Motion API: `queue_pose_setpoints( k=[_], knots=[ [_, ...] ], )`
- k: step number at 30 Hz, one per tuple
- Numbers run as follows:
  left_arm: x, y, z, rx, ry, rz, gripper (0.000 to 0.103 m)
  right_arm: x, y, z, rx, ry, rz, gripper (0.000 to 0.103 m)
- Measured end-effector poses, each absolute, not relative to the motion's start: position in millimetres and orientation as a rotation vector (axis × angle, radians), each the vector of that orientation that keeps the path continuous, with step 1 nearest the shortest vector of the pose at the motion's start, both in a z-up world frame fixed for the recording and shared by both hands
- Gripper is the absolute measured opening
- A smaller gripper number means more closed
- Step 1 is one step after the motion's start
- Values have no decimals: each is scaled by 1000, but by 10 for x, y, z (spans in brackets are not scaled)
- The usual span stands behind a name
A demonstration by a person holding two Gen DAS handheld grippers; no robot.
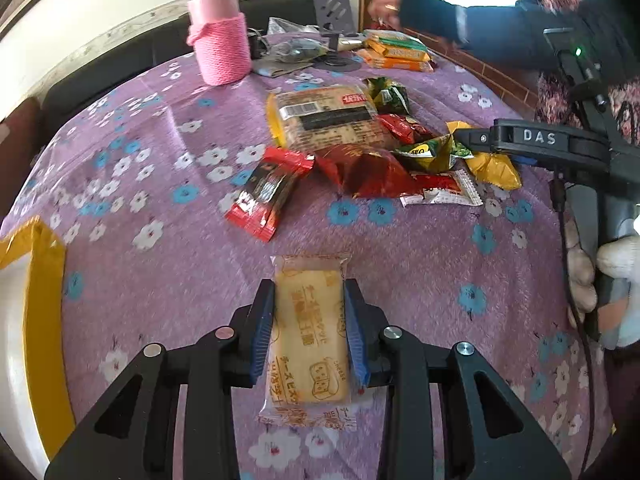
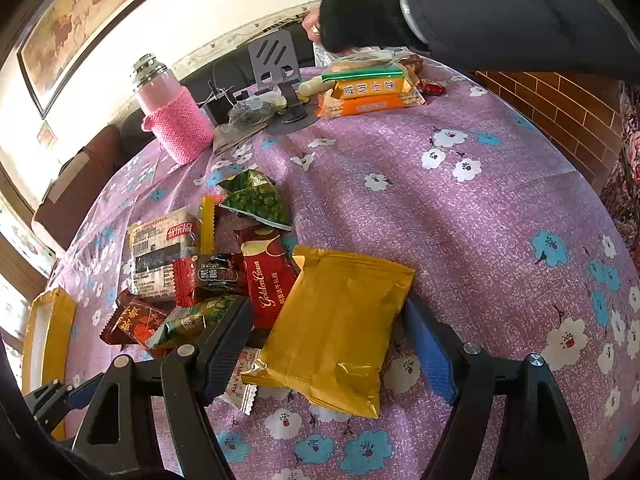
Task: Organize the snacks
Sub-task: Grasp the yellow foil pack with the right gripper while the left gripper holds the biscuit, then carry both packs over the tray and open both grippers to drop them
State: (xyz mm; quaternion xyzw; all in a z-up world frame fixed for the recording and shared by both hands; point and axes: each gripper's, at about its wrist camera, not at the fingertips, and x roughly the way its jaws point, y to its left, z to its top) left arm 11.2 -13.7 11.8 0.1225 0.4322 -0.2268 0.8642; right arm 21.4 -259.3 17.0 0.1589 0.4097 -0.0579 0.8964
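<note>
My left gripper (image 1: 309, 294) is shut on a pale orange cheese biscuit packet (image 1: 308, 340), held lengthwise between the blue pads just above the purple flowered tablecloth (image 1: 160, 280). My right gripper (image 2: 328, 320) is open, its fingers either side of a gold foil snack bag (image 2: 340, 328) that lies on the cloth. A pile of snacks lies beyond: a red Golden Crown bar (image 2: 266, 280), a green pea packet (image 2: 256, 200), a clear cracker pack (image 1: 324, 120), a red-black bar (image 1: 268, 192). The right gripper also shows in the left wrist view (image 1: 472, 140).
A pink flask in a knitted sleeve (image 1: 220, 40) stands at the back. A phone stand (image 2: 276, 76) and stacked orange biscuit boxes (image 2: 372, 96) sit far back, where another person's hand (image 2: 344, 20) reaches. A yellow-rimmed white box (image 1: 28, 320) sits at the left edge.
</note>
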Motion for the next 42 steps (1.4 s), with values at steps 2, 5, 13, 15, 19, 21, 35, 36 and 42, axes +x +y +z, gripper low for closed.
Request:
queue_pose_setpoints(
  k=[2, 5, 13, 15, 19, 21, 35, 36, 42],
  knots=[
    [53, -55, 152, 218, 899, -469, 31, 200, -2591, 172, 331, 844, -110, 51],
    [-32, 82, 219, 144, 891, -463, 31, 126, -2695, 180, 408, 829, -72, 48],
    [-297, 336, 413, 16, 861, -486, 31, -191, -3014, 200, 906, 701, 329, 47],
    [-359, 385, 473, -2, 849, -491, 31, -230, -3055, 129, 1051, 675, 439, 47],
    [-477, 505, 590, -32, 819, -486, 31, -237, -2970, 29, 1175, 695, 547, 47],
    [-551, 616, 659, -54, 802, -476, 31, -250, -2840, 72, 1171, 712, 574, 47],
    [-1018, 2145, 754, -183, 719, -149, 32, -433, -991, 690, 718, 865, 754, 47],
    [-1025, 2266, 731, -192, 722, -119, 32, -426, -772, 691, 684, 887, 769, 47],
    [-978, 2899, 639, -197, 744, 30, 32, -345, 242, 637, 552, 982, 849, 47]
  ],
)
